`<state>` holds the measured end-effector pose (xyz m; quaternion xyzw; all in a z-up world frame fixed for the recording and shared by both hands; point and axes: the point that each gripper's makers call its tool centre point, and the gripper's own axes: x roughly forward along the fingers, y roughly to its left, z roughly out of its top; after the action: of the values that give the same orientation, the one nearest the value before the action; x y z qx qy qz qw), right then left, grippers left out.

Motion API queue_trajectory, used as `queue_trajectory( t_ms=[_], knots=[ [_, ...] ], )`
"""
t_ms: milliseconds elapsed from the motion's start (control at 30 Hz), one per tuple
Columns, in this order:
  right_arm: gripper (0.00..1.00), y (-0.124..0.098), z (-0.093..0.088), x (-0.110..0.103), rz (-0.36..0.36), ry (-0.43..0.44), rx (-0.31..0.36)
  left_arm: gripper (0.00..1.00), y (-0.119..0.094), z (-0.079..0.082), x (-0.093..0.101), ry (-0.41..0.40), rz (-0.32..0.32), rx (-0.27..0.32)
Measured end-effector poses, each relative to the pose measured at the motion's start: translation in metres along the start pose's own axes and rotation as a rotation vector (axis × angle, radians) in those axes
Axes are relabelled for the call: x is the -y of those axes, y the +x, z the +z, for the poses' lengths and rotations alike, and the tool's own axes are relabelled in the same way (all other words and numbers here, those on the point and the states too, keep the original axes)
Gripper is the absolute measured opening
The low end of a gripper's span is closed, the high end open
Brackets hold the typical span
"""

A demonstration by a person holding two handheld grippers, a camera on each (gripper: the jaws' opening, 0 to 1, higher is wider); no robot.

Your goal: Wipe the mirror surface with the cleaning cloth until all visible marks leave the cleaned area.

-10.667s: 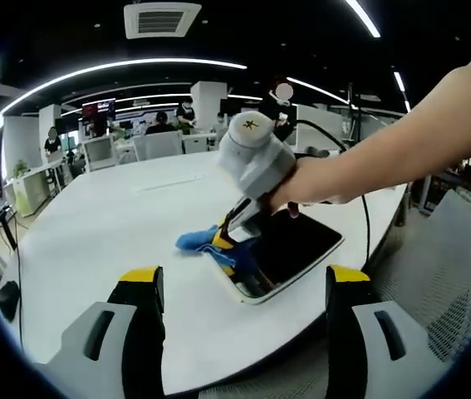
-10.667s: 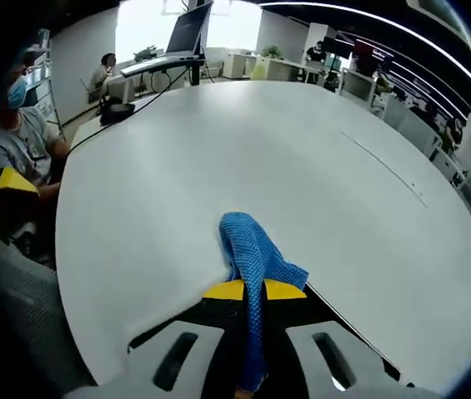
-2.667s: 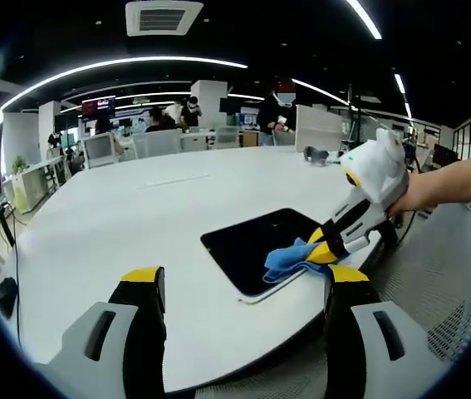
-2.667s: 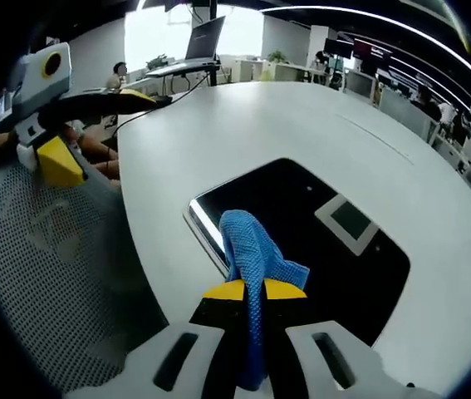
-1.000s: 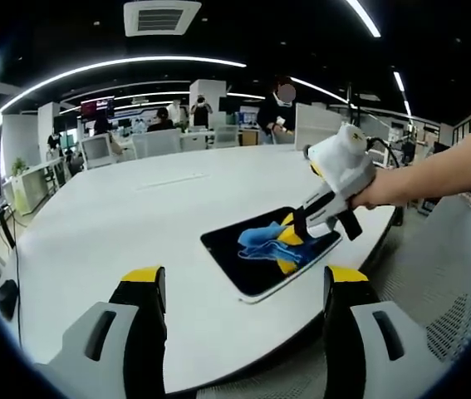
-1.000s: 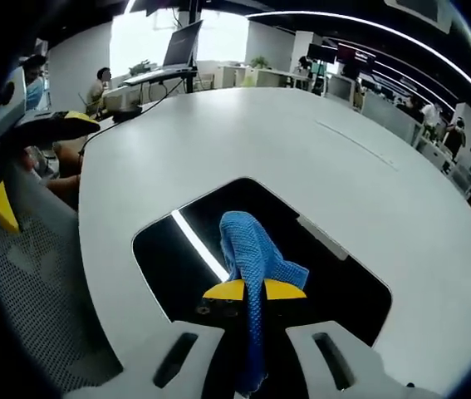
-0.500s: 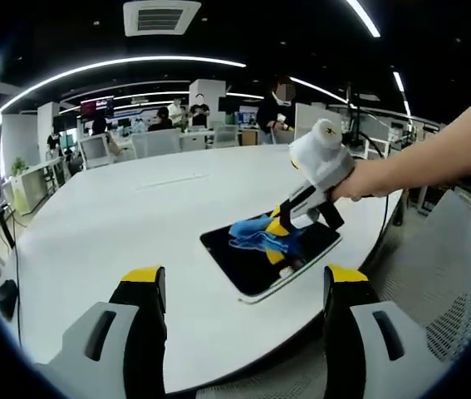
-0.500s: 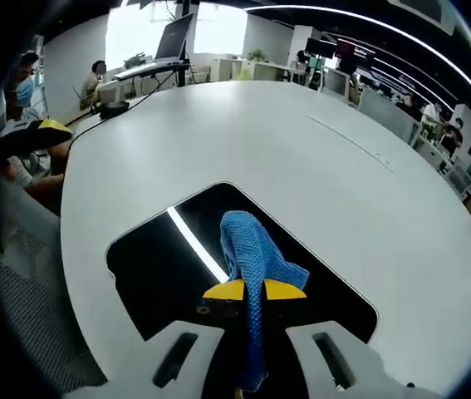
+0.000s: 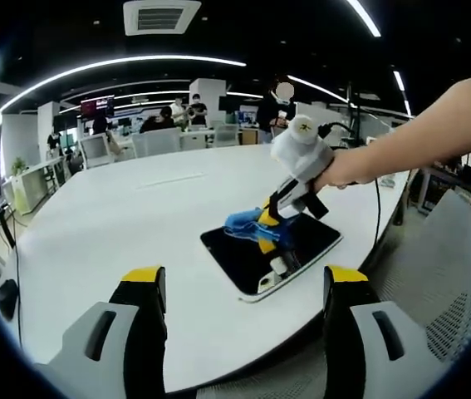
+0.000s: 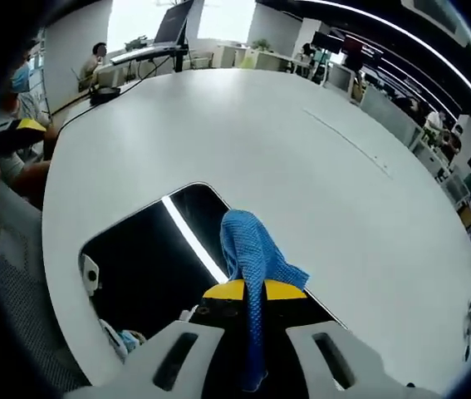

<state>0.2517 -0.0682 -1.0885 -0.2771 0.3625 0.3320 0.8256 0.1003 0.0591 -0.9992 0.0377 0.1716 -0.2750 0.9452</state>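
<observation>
The mirror (image 9: pixel 278 250), a dark rectangle in a white frame, lies flat near the edge of the white table (image 9: pixel 119 224). My right gripper (image 9: pixel 267 223), held by a hand, is shut on the blue cleaning cloth (image 9: pixel 246 224) and presses it on the mirror's far left part. In the right gripper view the cloth (image 10: pixel 252 249) hangs over my right gripper (image 10: pixel 254 289), with the mirror (image 10: pixel 139 266) below and to the left, reflecting a light strip. My left gripper (image 9: pixel 245 278) stands open, back from the mirror, with nothing between its jaws. A yellow tip of my left gripper (image 10: pixel 21 126) shows at the left.
A mesh chair (image 9: pixel 443 274) stands at the right by the table edge. A cable and a dark object (image 9: pixel 7 299) lie at the table's left edge. A seated person (image 10: pixel 15 91) is at the left. Desks, monitors and people fill the background.
My right gripper has dragged the cloth across the mirror from its near right end toward its far left end. The left gripper has stayed put and open.
</observation>
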Motion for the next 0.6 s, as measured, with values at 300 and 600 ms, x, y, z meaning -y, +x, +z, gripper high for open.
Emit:
queue_trajectory(
  t_ms=[300,600],
  knots=[
    [0.0,0.004,0.003,0.008,-0.003,0.005,-0.008,0.75,0.001,-0.001,0.0,0.001,0.0,-0.006],
    [0.0,0.006,0.003,0.012,-0.014,0.012,-0.013,0.75,0.001,-0.001,0.0,0.001,0.0,-0.009]
  ],
)
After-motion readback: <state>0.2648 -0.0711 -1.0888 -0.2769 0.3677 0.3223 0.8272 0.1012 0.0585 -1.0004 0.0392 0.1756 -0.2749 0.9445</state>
